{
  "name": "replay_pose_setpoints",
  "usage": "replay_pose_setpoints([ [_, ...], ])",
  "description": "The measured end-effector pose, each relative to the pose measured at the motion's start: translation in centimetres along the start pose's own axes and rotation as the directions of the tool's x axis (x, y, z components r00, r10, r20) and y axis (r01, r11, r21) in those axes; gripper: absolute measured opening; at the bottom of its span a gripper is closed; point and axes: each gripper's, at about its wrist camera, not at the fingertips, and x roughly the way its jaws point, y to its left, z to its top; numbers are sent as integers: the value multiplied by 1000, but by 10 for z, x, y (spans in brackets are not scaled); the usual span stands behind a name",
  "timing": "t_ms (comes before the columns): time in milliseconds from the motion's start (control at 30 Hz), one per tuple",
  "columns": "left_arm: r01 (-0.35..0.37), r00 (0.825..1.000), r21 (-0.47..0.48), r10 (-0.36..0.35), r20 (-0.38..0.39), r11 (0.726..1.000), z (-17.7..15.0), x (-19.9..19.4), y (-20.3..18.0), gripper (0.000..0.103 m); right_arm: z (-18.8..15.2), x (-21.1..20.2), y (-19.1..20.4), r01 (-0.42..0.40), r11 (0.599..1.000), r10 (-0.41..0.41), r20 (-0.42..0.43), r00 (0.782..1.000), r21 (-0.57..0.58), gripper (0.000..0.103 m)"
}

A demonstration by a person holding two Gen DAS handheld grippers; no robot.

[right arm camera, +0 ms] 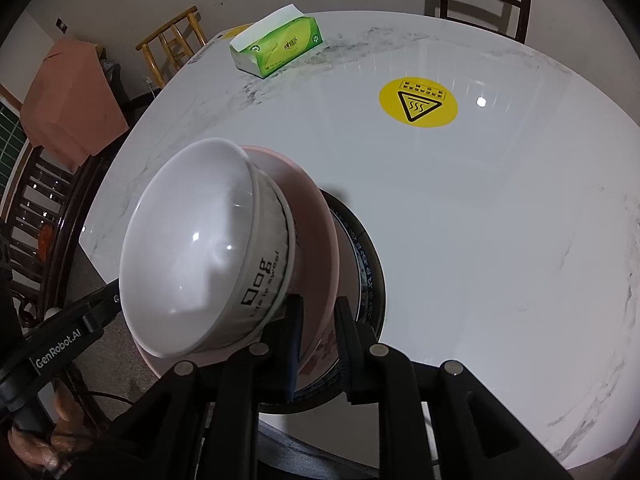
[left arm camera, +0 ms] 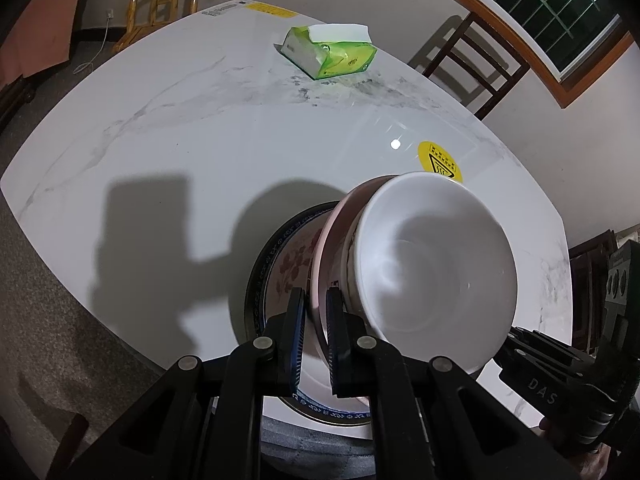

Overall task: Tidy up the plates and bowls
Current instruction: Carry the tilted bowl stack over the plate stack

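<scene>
A white bowl (left arm camera: 432, 268) with dark lettering sits nested in a pink plate (left arm camera: 334, 240). Both hang over a blue-rimmed floral plate (left arm camera: 276, 256) that lies at the near table edge. My left gripper (left arm camera: 316, 332) is shut on the pink plate's rim on one side. My right gripper (right arm camera: 318, 344) is shut on the pink plate's (right arm camera: 316, 216) rim on the opposite side. The white bowl (right arm camera: 192, 248) and the blue-rimmed plate (right arm camera: 368, 264) also show in the right wrist view. The stack looks tilted in both views.
A green tissue pack (left arm camera: 332, 54) lies on the far side of the white marble table (left arm camera: 180, 140). A round yellow warning sticker (right arm camera: 418, 102) is on the tabletop. Wooden chairs (left arm camera: 164, 0) stand around the table.
</scene>
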Motion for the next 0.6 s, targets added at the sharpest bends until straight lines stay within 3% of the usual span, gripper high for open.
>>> replay_pose_setpoints([
  [333,-10,1000,12,10,9,1000,-1,0,-1,7,-2,-2,1,13,1000,-12,19,1000,-15,19],
  [600,-20,1000,32,19,21,999,-3,-2,0,11,-4,-9,-7,39,999,-38,49,998,-5,40],
])
